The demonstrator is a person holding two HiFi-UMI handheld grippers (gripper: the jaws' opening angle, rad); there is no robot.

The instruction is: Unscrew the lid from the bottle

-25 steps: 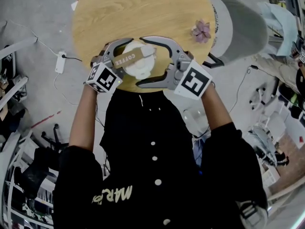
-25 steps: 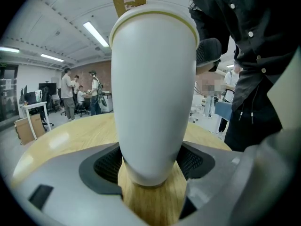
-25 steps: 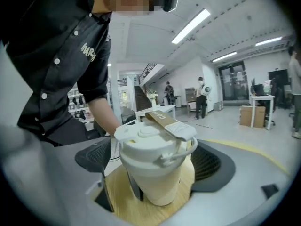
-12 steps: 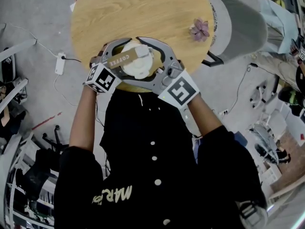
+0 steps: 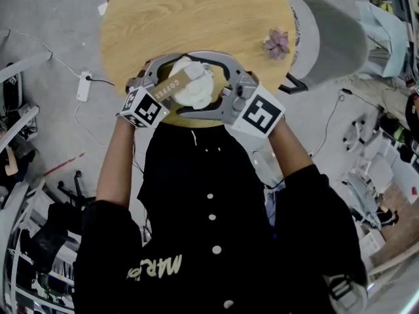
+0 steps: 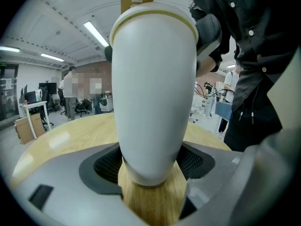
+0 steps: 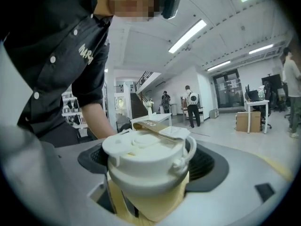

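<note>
A white bottle [image 6: 153, 93] stands on the round wooden table [image 5: 196, 12], near its front edge. The bottle's white lid [image 5: 192, 87] carries a tan strap [image 5: 174, 78]. My left gripper [image 5: 169, 78] is shut on the bottle's lower body, with a pad against each side [image 6: 150, 173]. My right gripper [image 5: 196, 87] reaches in from the right and is shut on the lid [image 7: 143, 157]. Both of its dark pads touch the lid's rim. In the right gripper view the strap [image 7: 150, 125] lies across the top of the lid.
A small pink flower [image 5: 277, 42] lies on the table at the right. A grey chair [image 5: 327, 38] stands just past that edge. On the floor at the left is a white power strip [image 5: 83, 85] with cables. The person's dark shirt fills the space below the table's front edge.
The right gripper's jaws have drawn in from wide apart onto the lid. Its marker cube swung left, then back right. The left gripper and bottle have barely shifted.
</note>
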